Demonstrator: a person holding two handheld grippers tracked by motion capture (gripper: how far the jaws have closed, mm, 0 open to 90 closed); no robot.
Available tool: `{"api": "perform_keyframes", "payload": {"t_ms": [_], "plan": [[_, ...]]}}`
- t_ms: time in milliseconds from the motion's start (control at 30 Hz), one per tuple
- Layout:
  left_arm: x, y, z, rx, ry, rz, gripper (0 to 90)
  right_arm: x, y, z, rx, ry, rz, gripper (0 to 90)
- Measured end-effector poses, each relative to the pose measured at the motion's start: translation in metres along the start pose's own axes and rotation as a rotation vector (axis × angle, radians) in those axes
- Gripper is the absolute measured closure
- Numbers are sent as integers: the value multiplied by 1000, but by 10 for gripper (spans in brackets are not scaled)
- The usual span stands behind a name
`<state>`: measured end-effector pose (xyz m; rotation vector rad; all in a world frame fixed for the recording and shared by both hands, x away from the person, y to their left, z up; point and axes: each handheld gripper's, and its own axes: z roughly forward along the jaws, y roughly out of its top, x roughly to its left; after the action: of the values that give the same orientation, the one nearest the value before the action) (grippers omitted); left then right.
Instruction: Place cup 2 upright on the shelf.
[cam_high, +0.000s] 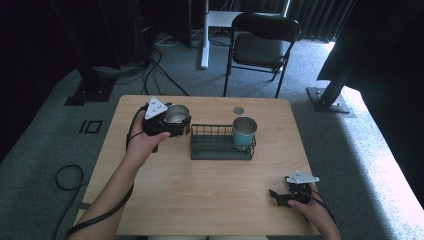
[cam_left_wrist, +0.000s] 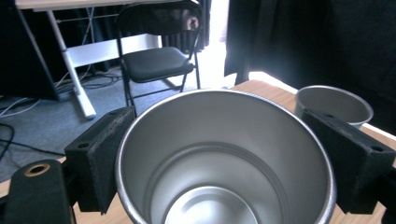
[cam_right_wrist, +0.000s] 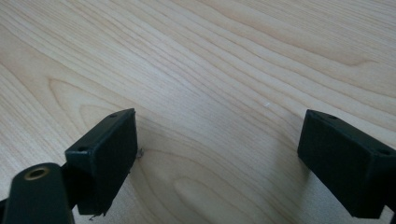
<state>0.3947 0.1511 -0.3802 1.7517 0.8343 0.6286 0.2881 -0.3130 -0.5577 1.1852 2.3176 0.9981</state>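
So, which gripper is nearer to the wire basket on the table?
Left. The left gripper, shut on a steel cup, is just beside the wire basket; the right gripper rests open near the table's front edge.

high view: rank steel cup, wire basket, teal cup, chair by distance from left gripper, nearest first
1. Steel cup: between the jaws of the left gripper.
2. Wire basket: just right of it, mid-table.
3. Teal cup: in the basket's right end.
4. Chair: on the floor beyond the table.

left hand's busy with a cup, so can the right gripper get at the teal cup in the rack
Probably yes. The right gripper is open and empty, with bare table between it and the rack. The teal cup stands upright at the rack's right end, its top unobstructed.
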Motion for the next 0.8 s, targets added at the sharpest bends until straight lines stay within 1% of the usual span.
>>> {"api": "perform_keyframes", "payload": {"t_ms": [67,167,433,500,800], "plan": [[-3,2,3,-2,-13,2,140,0,0,0,0,-1,0,115],[-7,5,7,-4,-18,10,140,0,0,0,0,0,0,115],[-18,12,21,-6,-36,13,140,0,0,0,-1,-1,0,115],[-21,13,24,-9,-41,8,140,0,0,0,-1,-1,0,115],[-33,11,43,-4,-67,0,140,0,0,0,-1,0,0,115]]}}
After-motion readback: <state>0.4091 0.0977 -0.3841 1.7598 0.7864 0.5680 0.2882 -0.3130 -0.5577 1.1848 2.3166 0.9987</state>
